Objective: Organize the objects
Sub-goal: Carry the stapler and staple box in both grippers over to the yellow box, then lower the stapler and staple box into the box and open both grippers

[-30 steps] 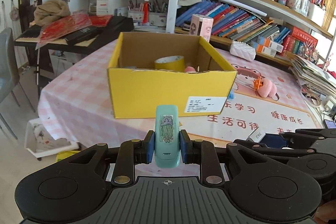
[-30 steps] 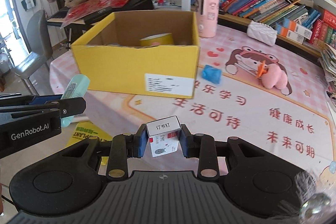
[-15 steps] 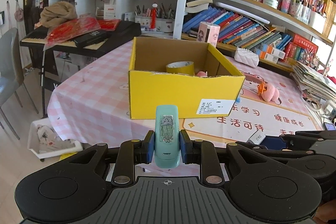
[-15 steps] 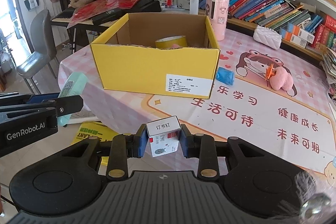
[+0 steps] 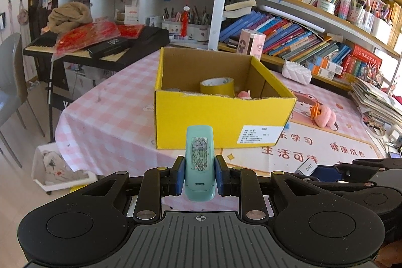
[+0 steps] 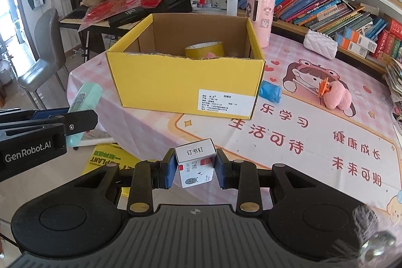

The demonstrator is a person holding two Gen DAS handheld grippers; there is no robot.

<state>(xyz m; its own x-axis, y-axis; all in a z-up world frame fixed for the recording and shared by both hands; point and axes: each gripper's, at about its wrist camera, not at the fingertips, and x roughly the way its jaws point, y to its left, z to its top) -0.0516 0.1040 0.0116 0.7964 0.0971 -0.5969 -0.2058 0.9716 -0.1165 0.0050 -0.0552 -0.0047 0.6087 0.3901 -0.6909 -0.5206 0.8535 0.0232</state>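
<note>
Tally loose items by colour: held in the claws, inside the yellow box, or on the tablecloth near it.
Mint green: 1, plastic stapler in the left claw
White: 1, small cardboard staple box in the right claw
Yellow: 1, tape roll
Pink: 2, soft toy, piece in box
Blue: 1, crumpled bundle
Total: 6

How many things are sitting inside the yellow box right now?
2 visible: a yellow tape roll near the back of the yellow box, and a pink item just in front of it. The front wall hides the floor, so more may be inside.
</note>
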